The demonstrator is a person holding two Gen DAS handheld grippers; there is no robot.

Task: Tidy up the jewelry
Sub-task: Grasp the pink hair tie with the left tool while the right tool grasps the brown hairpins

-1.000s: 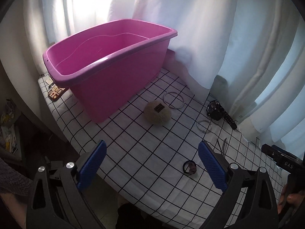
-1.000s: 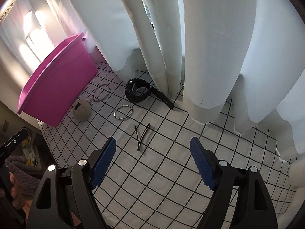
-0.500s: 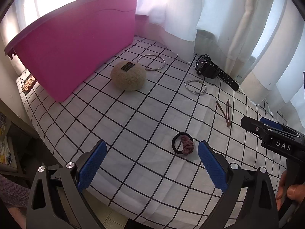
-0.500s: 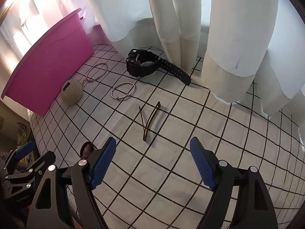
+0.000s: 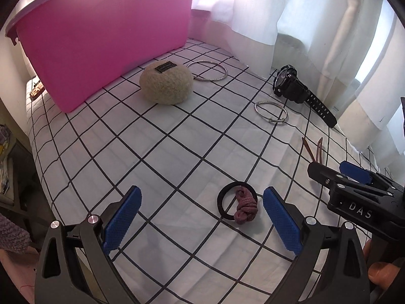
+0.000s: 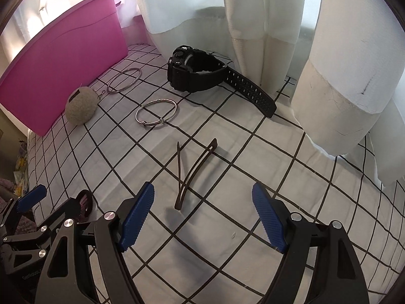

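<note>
Your left gripper [image 5: 201,217] was spread wide and held nothing; the hair tie [image 5: 238,204] lay between its pads at 1 o'clock. Your right gripper [image 6: 203,217] was likewise released; the hair clip [image 6: 193,171] lay at 12 o'clock.

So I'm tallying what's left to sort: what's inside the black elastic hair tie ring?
Inside the black elastic hair tie ring lies a knotted dusty-pink fabric hair tie, overlapping its right edge, plus bare checked white tablecloth. Anything beneath the pink knot is hidden.
</note>
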